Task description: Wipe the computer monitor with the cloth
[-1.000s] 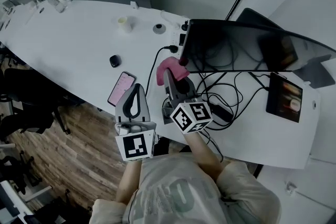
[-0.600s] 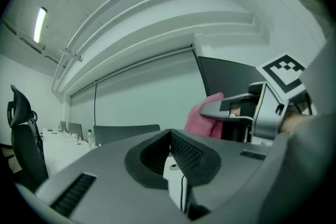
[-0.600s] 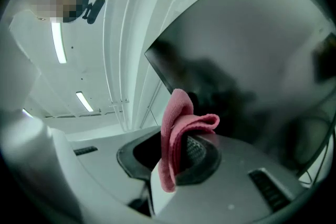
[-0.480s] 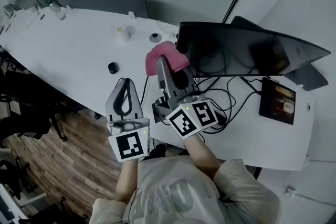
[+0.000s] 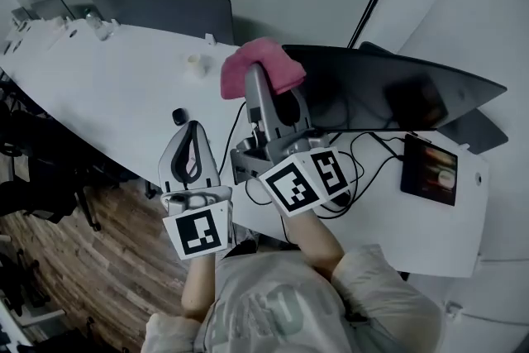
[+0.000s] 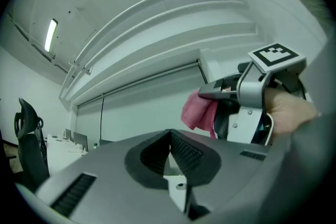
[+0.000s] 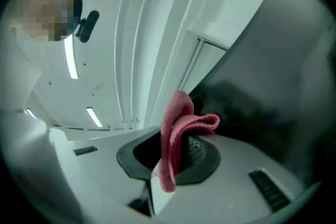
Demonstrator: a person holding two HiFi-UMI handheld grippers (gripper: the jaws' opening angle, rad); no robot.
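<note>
The dark monitor (image 5: 388, 95) stands on the white table (image 5: 124, 87), its screen facing me. My right gripper (image 5: 264, 78) is raised and shut on a folded pink cloth (image 5: 260, 66), which sits at the monitor's upper left corner. In the right gripper view the pink cloth (image 7: 178, 134) is pinched between the jaws, with the monitor (image 7: 268, 76) dark just beyond it. My left gripper (image 5: 190, 149) hangs low at the table's near edge, shut and holding nothing. In the left gripper view its jaws meet, and the cloth (image 6: 199, 113) shows in the right gripper (image 6: 247, 102).
A tablet (image 5: 428, 169) lies on the table right of the monitor, with tangled cables (image 5: 347, 169) in front. A small dark object (image 5: 178, 116), a pale cup (image 5: 196, 63) and a grey chair (image 5: 165, 8) lie further left and back. Wooden floor (image 5: 74, 260) shows below the table edge.
My right gripper has lifted the pink cloth from beside the monitor's lower left corner up to its top left corner. The left gripper has stayed low and shut.
</note>
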